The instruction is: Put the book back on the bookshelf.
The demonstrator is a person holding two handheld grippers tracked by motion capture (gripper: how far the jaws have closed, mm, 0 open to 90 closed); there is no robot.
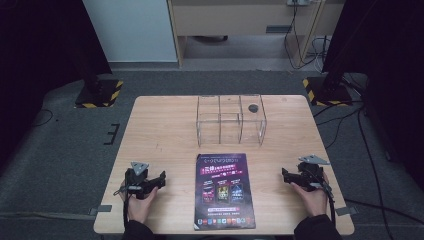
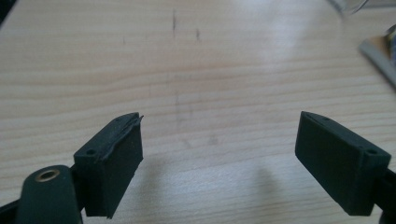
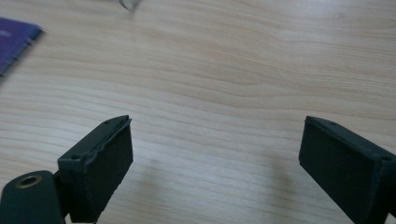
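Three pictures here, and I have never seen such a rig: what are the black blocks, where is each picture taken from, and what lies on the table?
No robot arm here: a person sits at the light wooden table with a hand-held black gripper in each hand. The high view looks down from above the person's side; the left gripper is at its left, the right gripper at its right.

The other two pictures come from cameras riding on the grippers. The black blocks are each gripper's own fingers, seen from behind: the left gripper in one, the right gripper in the other. Both stand wide open above bare wood and hold nothing.

On the table lie a purple printed leaflet between the hands and, farther back, a clear plastic box with compartments; a small dark round object shows at it.
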